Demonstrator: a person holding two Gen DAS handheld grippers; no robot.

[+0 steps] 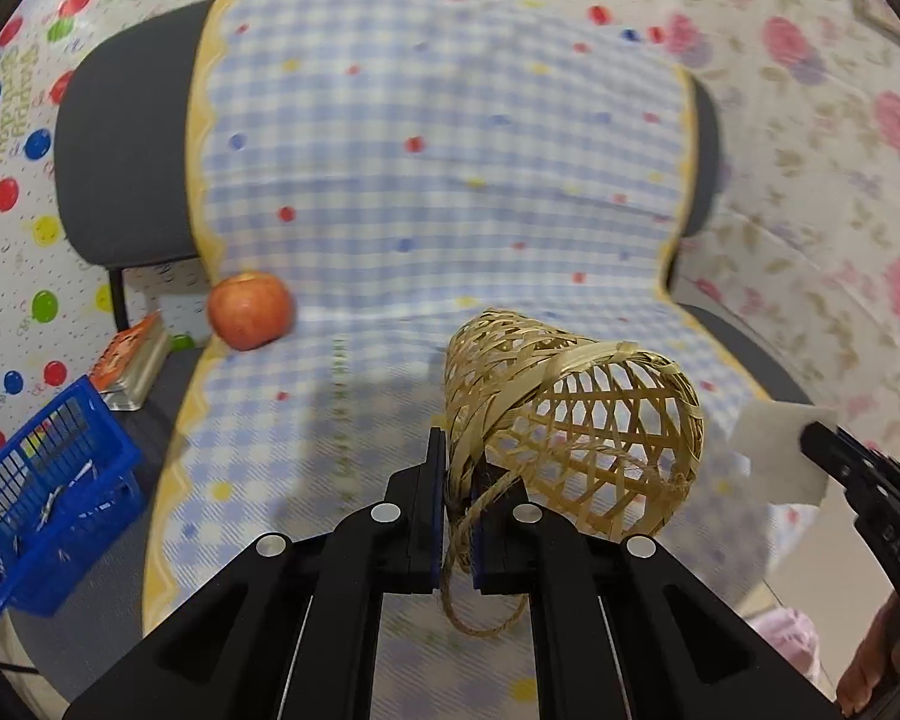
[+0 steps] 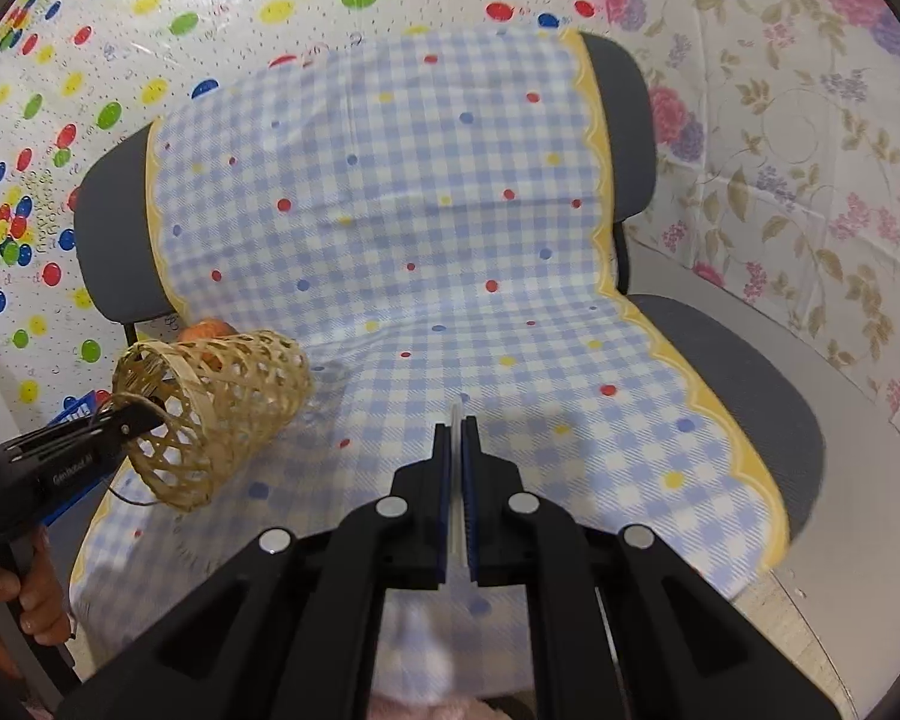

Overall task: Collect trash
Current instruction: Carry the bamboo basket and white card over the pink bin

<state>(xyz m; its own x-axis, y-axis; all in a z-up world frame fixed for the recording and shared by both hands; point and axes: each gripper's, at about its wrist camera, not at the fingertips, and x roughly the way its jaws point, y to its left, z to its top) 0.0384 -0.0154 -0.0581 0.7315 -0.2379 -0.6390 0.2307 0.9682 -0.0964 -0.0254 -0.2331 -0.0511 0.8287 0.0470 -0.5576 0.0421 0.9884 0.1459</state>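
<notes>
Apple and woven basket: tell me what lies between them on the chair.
Nothing: in the left wrist view only bare checked cloth lies between the apple and the woven basket.

The woven basket (image 2: 210, 414) hides most of the apple (image 2: 205, 331).

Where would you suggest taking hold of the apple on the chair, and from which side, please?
Grip the apple across its widest middle, coming from the front of the seat. It rests at the crease of the checked cloth, close to the cloth's left edge, so the backrest blocks the far side. Both grippers are occupied now.
</notes>
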